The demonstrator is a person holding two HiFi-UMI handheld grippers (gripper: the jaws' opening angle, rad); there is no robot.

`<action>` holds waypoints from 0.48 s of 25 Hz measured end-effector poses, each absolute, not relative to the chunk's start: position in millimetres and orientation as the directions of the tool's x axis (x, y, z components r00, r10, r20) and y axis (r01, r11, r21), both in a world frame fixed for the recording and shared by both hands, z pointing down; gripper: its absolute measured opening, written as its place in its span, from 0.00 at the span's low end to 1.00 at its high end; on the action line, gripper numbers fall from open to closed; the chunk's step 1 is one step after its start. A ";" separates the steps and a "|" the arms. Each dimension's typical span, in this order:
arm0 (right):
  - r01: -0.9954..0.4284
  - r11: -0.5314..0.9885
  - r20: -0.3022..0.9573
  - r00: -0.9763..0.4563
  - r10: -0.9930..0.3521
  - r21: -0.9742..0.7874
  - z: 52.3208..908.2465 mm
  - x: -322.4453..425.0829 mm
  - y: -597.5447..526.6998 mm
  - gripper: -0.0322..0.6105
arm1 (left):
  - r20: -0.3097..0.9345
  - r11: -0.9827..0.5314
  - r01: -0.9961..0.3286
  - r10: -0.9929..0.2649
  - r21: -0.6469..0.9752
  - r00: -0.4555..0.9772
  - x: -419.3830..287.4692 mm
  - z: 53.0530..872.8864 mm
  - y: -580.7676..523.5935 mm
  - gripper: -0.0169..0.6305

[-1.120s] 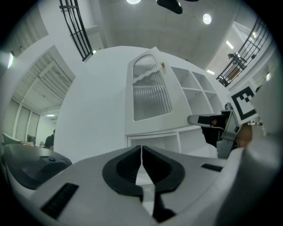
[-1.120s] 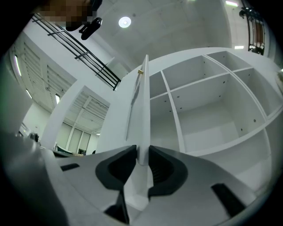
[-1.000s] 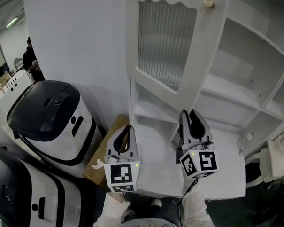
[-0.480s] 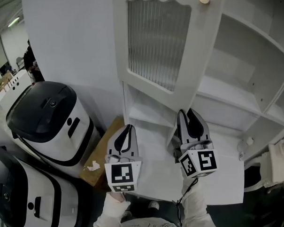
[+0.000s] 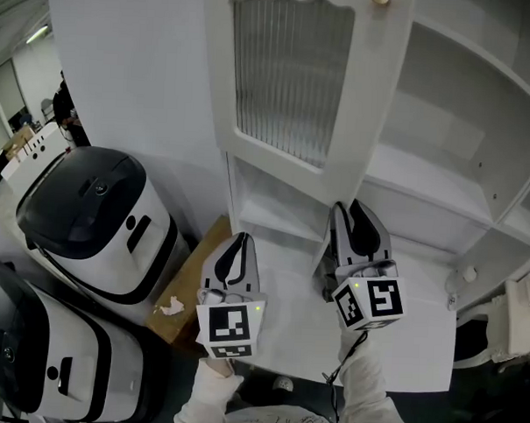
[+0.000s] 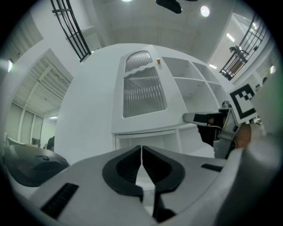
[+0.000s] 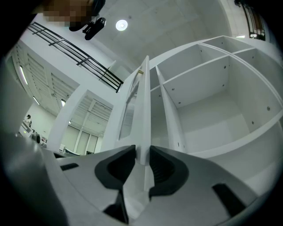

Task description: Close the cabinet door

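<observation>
From the head view, the white cabinet door with ribbed glass (image 5: 288, 76) stands open beside the bare white shelves (image 5: 442, 183). In the left gripper view, our left gripper (image 6: 141, 152) is clenched on nothing. In the right gripper view, our right gripper (image 7: 142, 159) clasps the door's edge, its jaws having just been opening, so we should push steadily along the arc and not twist.

No writing, number or brand name can be read anywhere. Only square black-and-white coded markers are seen, one on the left hand-held gripper (image 5: 238, 242) and one on the right hand-held gripper (image 5: 352, 207), each borne on its cube. No letters are carried by them.
</observation>
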State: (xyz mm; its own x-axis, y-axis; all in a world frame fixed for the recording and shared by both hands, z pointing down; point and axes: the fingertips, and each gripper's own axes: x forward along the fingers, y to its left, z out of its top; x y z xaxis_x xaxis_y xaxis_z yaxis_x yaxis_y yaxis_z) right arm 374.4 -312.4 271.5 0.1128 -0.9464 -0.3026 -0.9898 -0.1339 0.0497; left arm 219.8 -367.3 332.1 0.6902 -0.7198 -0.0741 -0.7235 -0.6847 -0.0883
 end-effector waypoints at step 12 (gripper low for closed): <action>-0.989 -0.134 -0.317 0.108 -0.942 0.062 272.7 397.2 -321.3 0.21 | -0.062 -0.654 -0.752 -0.749 -0.084 0.659 233.0 336.9 -373.0 0.05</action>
